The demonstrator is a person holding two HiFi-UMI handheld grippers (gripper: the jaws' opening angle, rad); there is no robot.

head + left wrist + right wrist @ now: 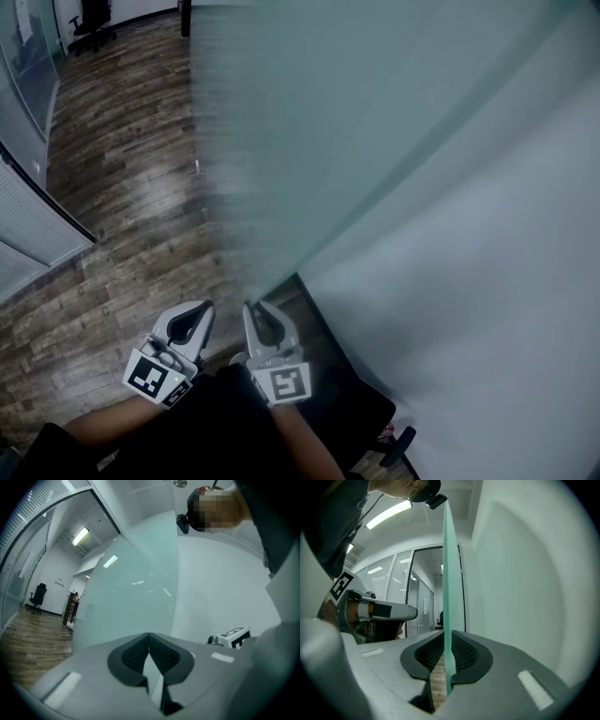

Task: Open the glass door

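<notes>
Glass door [448,573]: upright, edge-on at centre frame, top cut off. Right claw [446,652] pinches its edge; left claw [150,651] pressed together.

Two grippers side by side at the edge of the glass door

The glass door [375,122] stands ahead, with the wall [487,309] on its right and the wooden floor [122,187] on its left. The edge of the door is between the jaws of the right gripper [255,307]. The left gripper [200,307] is just beside it, on the left. An office chair [92,23] stands far back on the floor.
</notes>
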